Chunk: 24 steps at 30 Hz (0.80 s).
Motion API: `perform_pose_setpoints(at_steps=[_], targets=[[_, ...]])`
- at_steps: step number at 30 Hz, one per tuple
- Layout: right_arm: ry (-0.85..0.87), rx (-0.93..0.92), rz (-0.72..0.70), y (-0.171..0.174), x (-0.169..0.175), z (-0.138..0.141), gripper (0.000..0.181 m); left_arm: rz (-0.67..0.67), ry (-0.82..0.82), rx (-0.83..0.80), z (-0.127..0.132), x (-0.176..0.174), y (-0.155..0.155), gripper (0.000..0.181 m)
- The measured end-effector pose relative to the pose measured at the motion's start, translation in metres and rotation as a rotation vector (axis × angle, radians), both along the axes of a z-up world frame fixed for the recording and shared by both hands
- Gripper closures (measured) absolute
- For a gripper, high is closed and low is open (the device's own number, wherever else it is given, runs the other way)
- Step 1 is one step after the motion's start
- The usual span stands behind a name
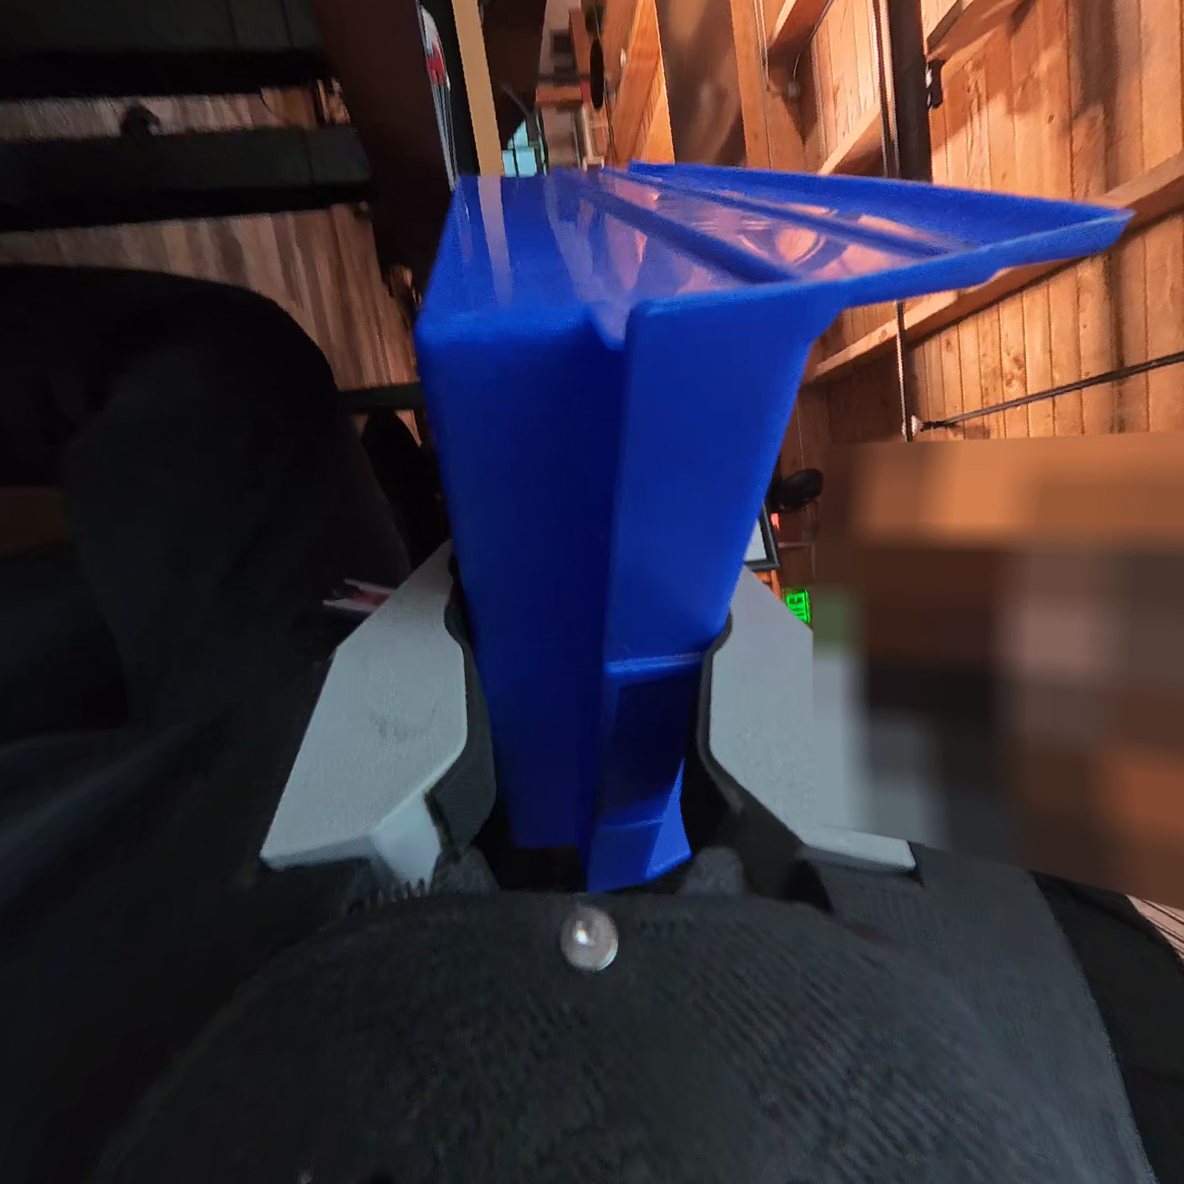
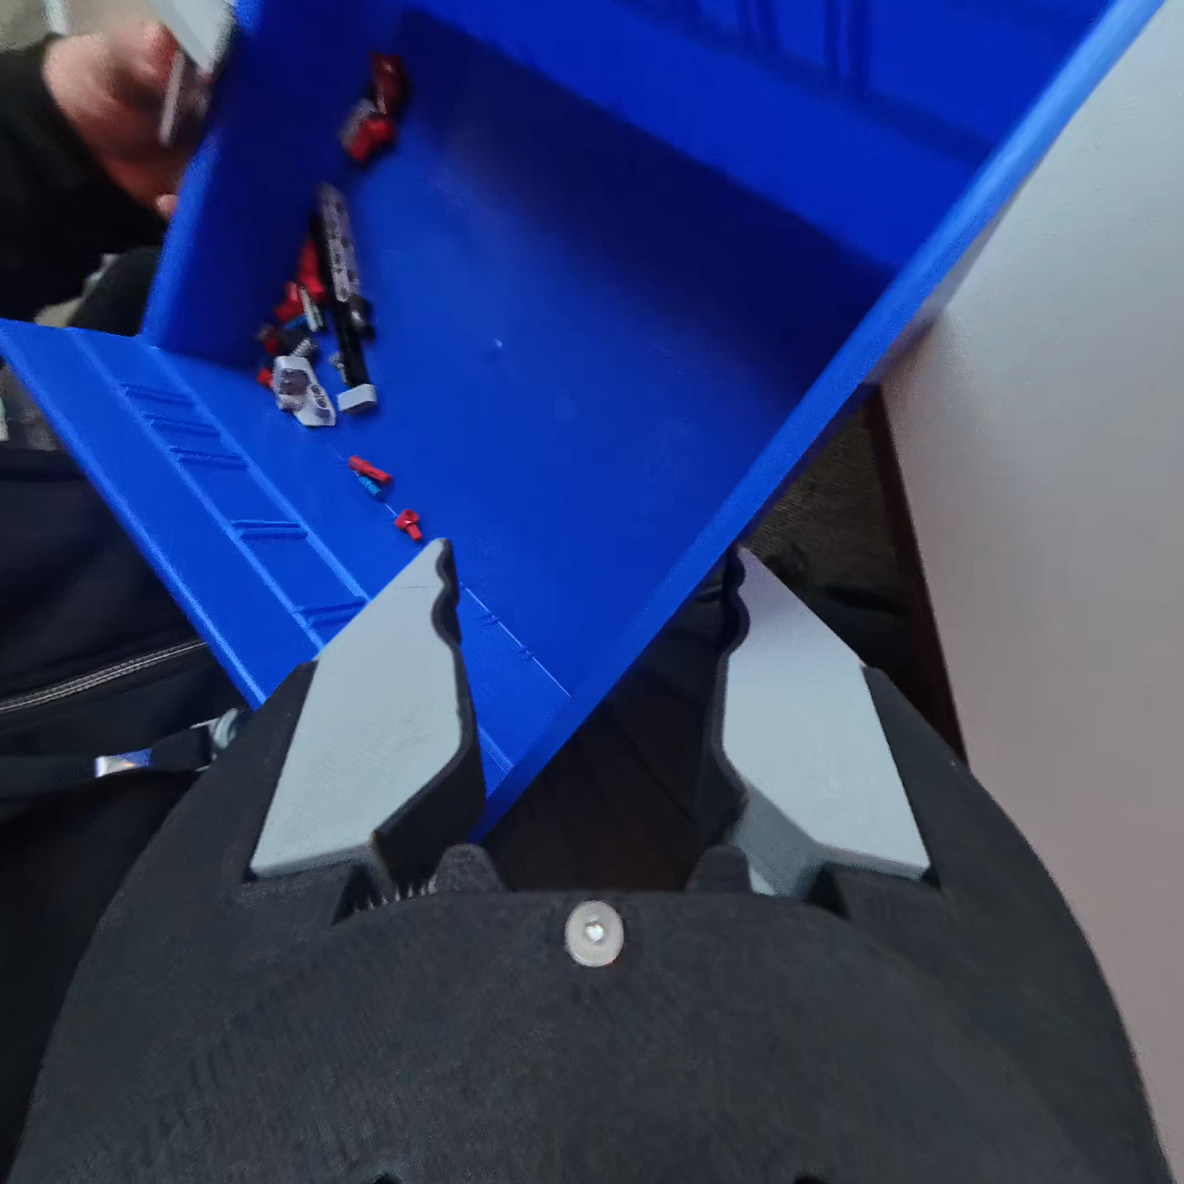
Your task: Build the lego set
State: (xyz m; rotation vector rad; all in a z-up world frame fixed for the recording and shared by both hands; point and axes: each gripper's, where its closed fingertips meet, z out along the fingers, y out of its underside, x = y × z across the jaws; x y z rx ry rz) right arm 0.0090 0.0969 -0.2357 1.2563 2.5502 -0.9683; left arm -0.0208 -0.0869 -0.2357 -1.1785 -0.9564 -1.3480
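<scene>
A blue plastic bin is tilted in the air. Several small lego pieces, red, black and grey, lie heaped against its left wall. Two red pins lie apart nearer to me. My right gripper is open. The bin's near wall runs between its fingers, with the left finger over the bin floor and the right finger outside. In the left wrist view my left gripper is shut on a wall of the blue bin and holds it up. A hand shows at the bin's far left corner.
A white table top lies to the right of the bin. A dark bag sits at the left below it. The left wrist view looks up at wooden walls and a green lit sign. Some 20 cm of space lies between my two pairs of fingers.
</scene>
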Motion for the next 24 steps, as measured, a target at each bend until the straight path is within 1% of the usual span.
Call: perform_pose_setpoints(at_steps=[1, 3, 5, 6, 7, 8, 9, 11, 12, 14, 16, 17, 19, 20, 21, 24], targets=[[0.008, 0.008, -0.001, 0.001, 0.000, -0.001, 0.100, -0.017, 0.018, -0.009, 0.001, 0.002, 0.000, 0.106], [0.031, 0.041, -0.033, 0.005, -0.004, -0.004, 0.110, -0.032, 0.053, -0.027, 0.005, 0.004, 0.001, 0.108], [0.064, -0.007, -0.077, 0.004, -0.009, 0.004, 0.114, -0.029, 0.046, -0.022, 0.004, 0.005, 0.000, 0.108], [0.082, -0.056, -0.096, 0.003, -0.011, 0.012, 0.114, -0.014, 0.034, -0.013, 0.002, 0.005, -0.002, 0.106], [0.086, -0.103, -0.111, 0.002, -0.012, 0.018, 0.113, -0.004, 0.027, -0.002, 0.000, 0.005, -0.002, 0.108], [0.079, -0.134, -0.121, 0.001, -0.013, 0.019, 0.111, 0.005, 0.026, 0.006, -0.001, 0.005, -0.002, 0.107], [0.060, -0.140, -0.126, 0.001, -0.012, 0.016, 0.110, 0.010, 0.031, 0.009, -0.001, 0.005, -0.001, 0.109], [0.016, -0.094, -0.115, 0.003, -0.006, 0.005, 0.108, 0.004, 0.048, 0.005, -0.001, 0.005, 0.000, 0.108], [0.035, -0.085, -0.120, 0.004, -0.006, 0.007, 0.109, -0.001, 0.053, 0.002, -0.001, 0.005, -0.001, 0.108], [0.106, -0.108, -0.150, 0.011, -0.010, 0.023, 0.105, -0.017, 0.065, -0.004, -0.001, 0.003, -0.003, 0.108], [0.179, -0.145, -0.195, 0.024, -0.015, 0.042, 0.104, -0.038, 0.081, -0.012, -0.002, -0.002, -0.007, 0.105], [0.201, -0.167, -0.217, 0.031, -0.017, 0.049, 0.100, -0.054, 0.089, -0.016, -0.002, -0.003, -0.009, 0.105], [0.214, -0.151, -0.264, 0.052, -0.019, 0.051, 0.098, -0.084, 0.095, -0.021, -0.001, -0.003, -0.010, 0.105], [0.240, -0.111, -0.306, 0.070, -0.023, 0.050, 0.099, -0.100, 0.093, -0.022, -0.001, -0.003, -0.012, 0.110], [0.280, -0.052, -0.358, 0.095, -0.029, 0.049, 0.099, -0.122, 0.090, -0.019, 0.000, -0.001, -0.013, 0.110], [0.381, 0.191, -0.553, 0.196, -0.047, 0.039, 0.099, -0.204, 0.054, -0.019, -0.006, 0.002, -0.022, 0.110]])
